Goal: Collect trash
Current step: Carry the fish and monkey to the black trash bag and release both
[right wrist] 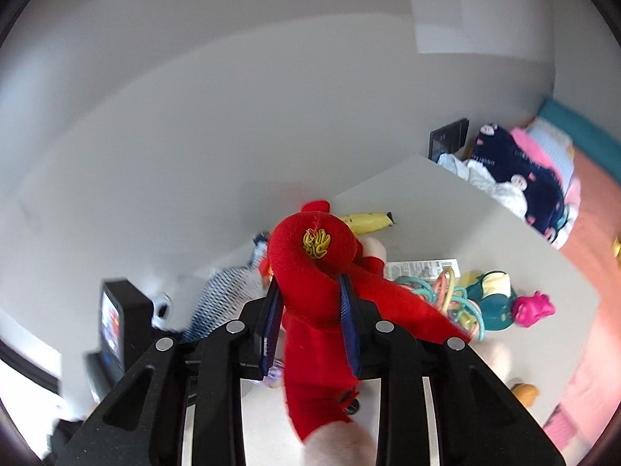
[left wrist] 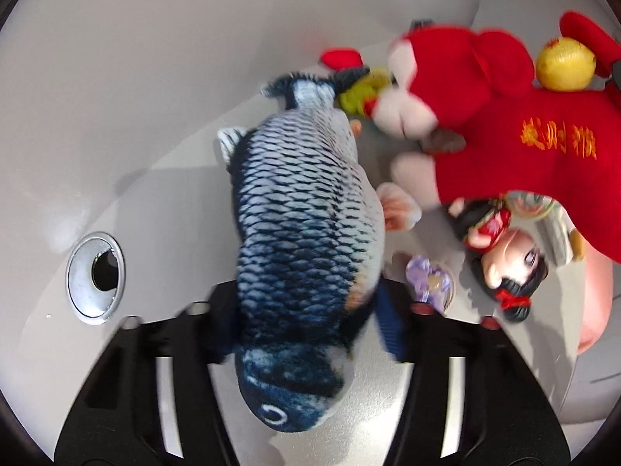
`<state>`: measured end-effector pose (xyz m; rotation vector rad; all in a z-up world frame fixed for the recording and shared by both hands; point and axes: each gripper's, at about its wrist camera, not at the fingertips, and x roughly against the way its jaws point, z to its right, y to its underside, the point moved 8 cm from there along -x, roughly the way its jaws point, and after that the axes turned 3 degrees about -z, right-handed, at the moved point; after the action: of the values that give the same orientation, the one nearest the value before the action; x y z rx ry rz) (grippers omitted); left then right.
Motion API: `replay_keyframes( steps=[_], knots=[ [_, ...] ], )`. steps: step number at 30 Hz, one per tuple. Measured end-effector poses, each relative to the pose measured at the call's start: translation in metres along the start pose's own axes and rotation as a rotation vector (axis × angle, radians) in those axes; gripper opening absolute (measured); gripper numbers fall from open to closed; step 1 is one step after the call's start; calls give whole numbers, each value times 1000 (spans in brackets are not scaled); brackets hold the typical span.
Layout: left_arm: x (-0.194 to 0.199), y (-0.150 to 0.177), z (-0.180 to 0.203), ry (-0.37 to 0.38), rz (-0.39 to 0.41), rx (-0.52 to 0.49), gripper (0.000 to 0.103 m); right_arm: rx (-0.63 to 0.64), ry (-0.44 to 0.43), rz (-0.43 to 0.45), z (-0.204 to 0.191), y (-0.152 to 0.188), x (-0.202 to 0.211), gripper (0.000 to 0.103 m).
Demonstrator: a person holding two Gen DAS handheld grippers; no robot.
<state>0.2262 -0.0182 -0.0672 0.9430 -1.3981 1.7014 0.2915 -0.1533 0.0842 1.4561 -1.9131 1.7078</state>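
My left gripper (left wrist: pixel 306 322) is shut on a blue scaled plush fish (left wrist: pixel 306 209), holding it near the head with the tail pointing away. My right gripper (right wrist: pixel 310 318) is shut on a red plush toy (right wrist: pixel 314 256), its blue pads pressing on the red fabric. The same red plush toy (left wrist: pixel 504 124) with yellow embroidered letters lies to the right of the fish in the left wrist view. The plush fish also shows in the right wrist view (right wrist: pixel 221 295), lower left of the red toy.
On the white table (right wrist: pixel 446 202) lie a doll figure (left wrist: pixel 504 260), a purple trinket (left wrist: pixel 429 279), a banana toy (right wrist: pixel 366 220), coloured rings (right wrist: pixel 454 299), a pink toy (right wrist: pixel 531 308) and a label card (right wrist: pixel 421 268). A cable grommet (left wrist: pixel 95 277) sits left. Clothes (right wrist: pixel 516 178) pile beyond.
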Motion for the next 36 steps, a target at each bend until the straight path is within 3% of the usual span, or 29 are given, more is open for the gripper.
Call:
replay_keyframes(
  steps=[1, 7, 12, 15, 23, 30, 36],
  knots=[
    [3, -5, -2, 17, 25, 18, 37, -22, -22, 8, 2, -4, 4, 29],
    [55, -48, 1, 50, 221, 15, 31, -53, -25, 106, 10, -21, 38, 28],
    [94, -74, 16, 67, 303, -19, 31, -64, -13, 206, 20, -38, 89, 27],
    [117, -80, 45, 80, 340, -53, 31, -71, 0, 250, 29, -45, 118, 27],
    [132, -79, 126, 134, 371, -163, 31, -98, 97, 349, 74, -33, 210, 27],
    [132, -77, 218, 231, 363, -266, 32, -156, 214, 363, 135, 15, 272, 27],
    [121, -52, 292, 319, 319, -365, 33, -228, 307, 340, 193, 65, 305, 27]
  ],
)
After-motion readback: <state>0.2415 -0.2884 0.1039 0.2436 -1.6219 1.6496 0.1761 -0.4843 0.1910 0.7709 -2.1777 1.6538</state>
